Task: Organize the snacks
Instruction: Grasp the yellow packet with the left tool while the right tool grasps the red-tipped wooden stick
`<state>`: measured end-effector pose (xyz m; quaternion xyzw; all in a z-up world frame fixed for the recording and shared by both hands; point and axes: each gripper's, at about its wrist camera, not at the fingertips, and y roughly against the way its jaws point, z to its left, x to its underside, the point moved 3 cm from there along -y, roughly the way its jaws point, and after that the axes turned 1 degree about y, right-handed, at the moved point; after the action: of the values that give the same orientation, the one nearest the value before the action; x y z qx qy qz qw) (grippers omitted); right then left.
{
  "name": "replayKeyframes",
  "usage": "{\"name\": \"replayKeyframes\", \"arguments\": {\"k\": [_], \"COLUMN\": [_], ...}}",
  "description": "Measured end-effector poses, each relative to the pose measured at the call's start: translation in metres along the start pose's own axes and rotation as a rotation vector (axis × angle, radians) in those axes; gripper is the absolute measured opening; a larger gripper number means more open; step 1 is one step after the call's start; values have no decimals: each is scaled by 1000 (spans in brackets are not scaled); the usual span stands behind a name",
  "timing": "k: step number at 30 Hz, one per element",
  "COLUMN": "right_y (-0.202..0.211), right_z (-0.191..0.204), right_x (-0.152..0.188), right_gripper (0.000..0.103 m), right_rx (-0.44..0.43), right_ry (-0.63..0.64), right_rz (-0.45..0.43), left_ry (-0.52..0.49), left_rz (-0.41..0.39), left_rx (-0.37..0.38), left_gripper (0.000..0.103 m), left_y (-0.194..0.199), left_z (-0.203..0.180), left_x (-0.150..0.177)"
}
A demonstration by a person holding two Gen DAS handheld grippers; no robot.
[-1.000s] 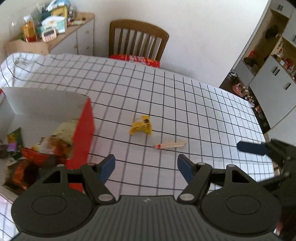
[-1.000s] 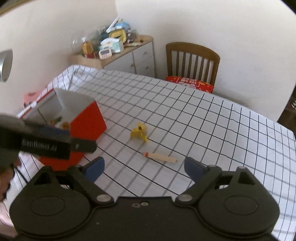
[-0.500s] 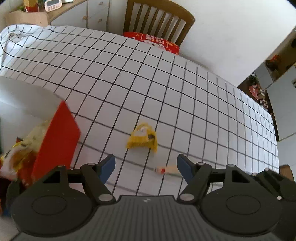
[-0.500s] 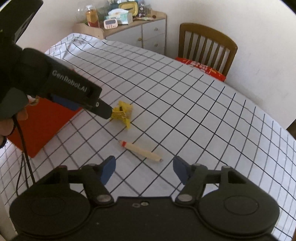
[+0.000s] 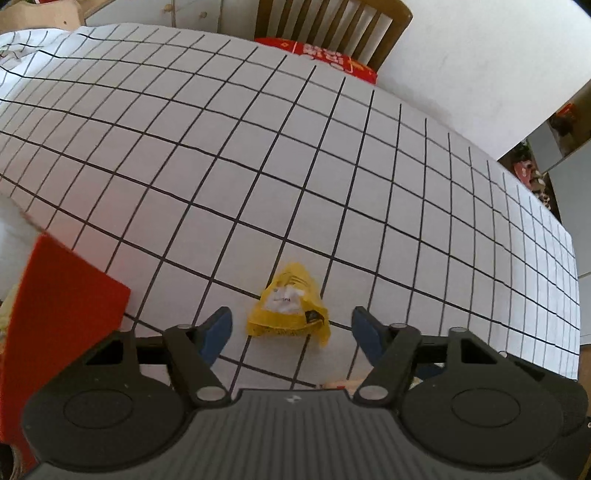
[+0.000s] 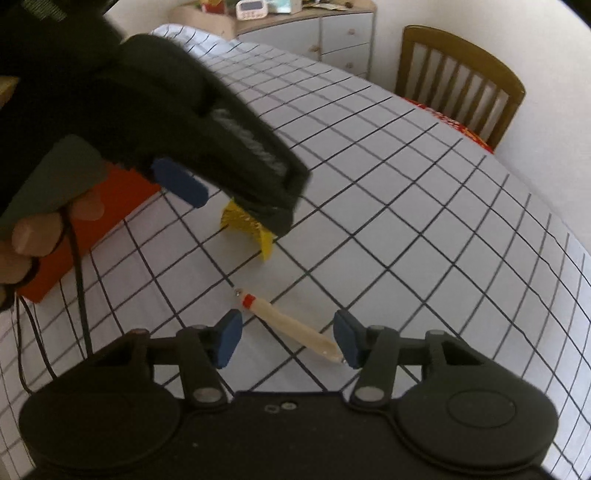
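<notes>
A crumpled yellow snack packet (image 5: 288, 306) lies on the checked tablecloth between the blue pads of my left gripper (image 5: 291, 332). Those jaws are closing, with a gap still on both sides of the packet. In the right wrist view a pale sausage stick with a red end (image 6: 291, 325) lies slantwise between the pads of my right gripper (image 6: 288, 341). These jaws are closing too, and the stick's far end sits close to the right pad. The same view shows the left gripper's body hanging over the yellow packet (image 6: 247, 229), which it hides in part.
A red box (image 5: 55, 314) with snacks in it stands just left of the packet. A hand (image 6: 37, 236) holds the left gripper's handle, and a cord hangs from it. A wooden chair (image 5: 332, 22) with a red cushion stands at the far table edge, and a cabinet (image 6: 314, 33) behind.
Both grippers have sunk toward the table. The left came over the yellow packet, the right over the sausage stick. The right jaws have narrowed a lot, the left a little.
</notes>
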<state>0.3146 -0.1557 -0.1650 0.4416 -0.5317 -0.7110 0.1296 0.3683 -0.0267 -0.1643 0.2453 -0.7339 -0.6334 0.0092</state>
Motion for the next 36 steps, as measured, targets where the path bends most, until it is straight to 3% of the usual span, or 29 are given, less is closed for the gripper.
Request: {"name": "replayKeyframes", "arguments": {"k": [7, 9, 13, 24, 36], "right_y": [-5, -2, 0, 33, 105], "right_z": [4, 4, 9, 17, 41], "right_x": [7, 9, 14, 31, 47], "right_gripper": [37, 28, 9, 8, 9], "right_rx": [14, 14, 22, 23, 5], "right_ry": [13, 3, -26, -249, -343], "right_rz": [-7, -14, -22, -88, -177], "left_ry": [-18, -22, -20, -24, -31], "left_rz": [10, 7, -2, -39, -121], "left_rx": [-16, -17, -30, -42, -7], "left_gripper": [55, 47, 43, 39, 39], "left_y": [-15, -13, -10, 28, 100], "left_z": [1, 1, 4, 20, 29], "left_x": [-2, -2, 5, 40, 86]}}
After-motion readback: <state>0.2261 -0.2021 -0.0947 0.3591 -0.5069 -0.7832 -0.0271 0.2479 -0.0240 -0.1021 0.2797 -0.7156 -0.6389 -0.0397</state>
